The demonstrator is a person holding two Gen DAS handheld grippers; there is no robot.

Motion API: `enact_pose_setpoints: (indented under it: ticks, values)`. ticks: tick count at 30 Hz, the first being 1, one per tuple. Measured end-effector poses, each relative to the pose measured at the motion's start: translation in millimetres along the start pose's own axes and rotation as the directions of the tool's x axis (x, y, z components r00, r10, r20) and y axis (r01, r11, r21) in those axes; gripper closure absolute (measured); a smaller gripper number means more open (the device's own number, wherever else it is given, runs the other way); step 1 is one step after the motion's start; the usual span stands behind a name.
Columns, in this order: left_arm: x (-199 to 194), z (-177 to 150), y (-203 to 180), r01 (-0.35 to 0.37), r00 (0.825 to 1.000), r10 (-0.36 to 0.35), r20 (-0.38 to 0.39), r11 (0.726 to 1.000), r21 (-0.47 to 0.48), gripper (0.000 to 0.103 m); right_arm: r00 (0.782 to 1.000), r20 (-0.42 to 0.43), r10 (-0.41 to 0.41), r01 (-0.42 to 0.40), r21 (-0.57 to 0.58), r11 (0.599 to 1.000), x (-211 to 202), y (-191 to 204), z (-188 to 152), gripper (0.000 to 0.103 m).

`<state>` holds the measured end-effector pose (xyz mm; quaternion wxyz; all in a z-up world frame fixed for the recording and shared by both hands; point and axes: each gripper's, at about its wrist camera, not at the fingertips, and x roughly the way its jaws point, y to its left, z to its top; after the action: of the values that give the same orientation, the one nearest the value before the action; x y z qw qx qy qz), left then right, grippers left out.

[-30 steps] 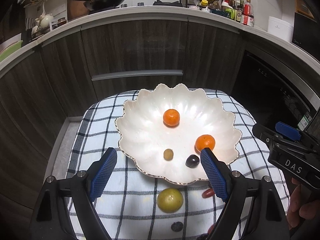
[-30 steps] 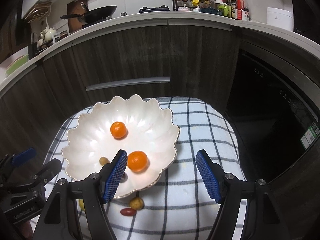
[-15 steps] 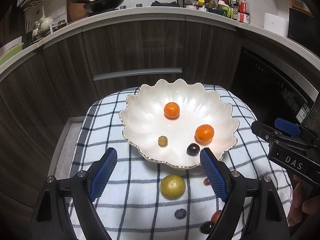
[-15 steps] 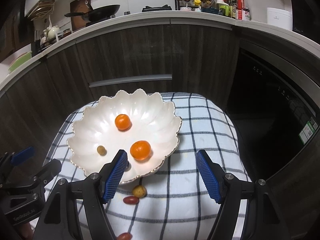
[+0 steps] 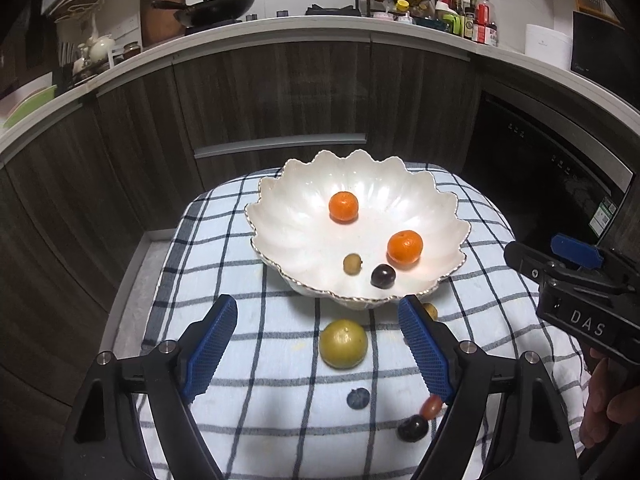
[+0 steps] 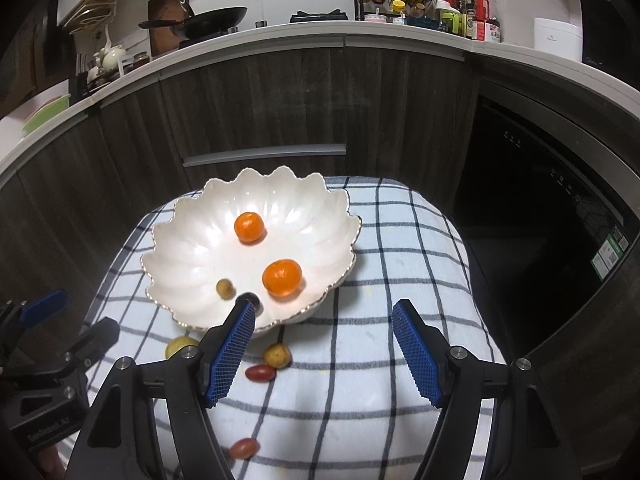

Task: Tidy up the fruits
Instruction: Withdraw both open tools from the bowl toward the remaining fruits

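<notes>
From the left wrist view, the left gripper (image 5: 318, 326) hangs released, nothing pressed between its blue pads, above a table covered by a checked cloth (image 5: 224, 240). Its jaws have just been closing a little with nothing gripped. The yellow-green fruit (image 5: 343, 343) lies on the cloth between the fingers, nearer the right one and touching neither. Beyond the fingertips sits the scalloped white bowl (image 5: 288, 216) with two oranges (image 5: 343, 206), a small olive-coloured fruit (image 5: 353, 263) and a dark grape (image 5: 383, 276). A blueberry (image 5: 357, 397), a red cherry tomato (image 5: 431, 406) and a dark fruit (image 5: 413, 428) lie nearer the camera.

From the right wrist view, the right gripper (image 6: 324, 318) is likewise released and empty over bare cloth, right of the bowl (image 6: 180, 240). A small yellow fruit (image 6: 277, 355) and a red tomato (image 6: 260, 372) lie just beside its left finger.
</notes>
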<state>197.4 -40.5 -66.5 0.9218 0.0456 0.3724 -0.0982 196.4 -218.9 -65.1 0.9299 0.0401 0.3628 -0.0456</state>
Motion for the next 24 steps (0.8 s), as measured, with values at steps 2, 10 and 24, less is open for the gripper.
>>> enact_pose_setpoints:
  ticks: [2, 10, 24]
  values:
    - [-2.5, -4.7, -1.5, -0.001, 1.000, 0.001, -0.001, 1.000, -0.004, 0.020, 1.000, -0.002, 0.004, -0.004, -0.007, 1.000, -1.6, 0.0, -3.5, 0.031]
    - [-7.5, -33.2, -15.9, 0.013, 0.999, -0.013, -0.030, 1.000, 0.022, 0.026, 1.000, 0.005, 0.021, -0.021, -0.083, 0.996, -12.7, 0.3, -21.4, 0.031]
    - [-3.7, -67.9, -38.0, 0.079, 0.995, -0.074, -0.064, 0.995, 0.066, 0.029, 0.998, -0.030, 0.049, -0.053, -0.143, 0.988, -9.4, -4.6, -51.4, 0.031]
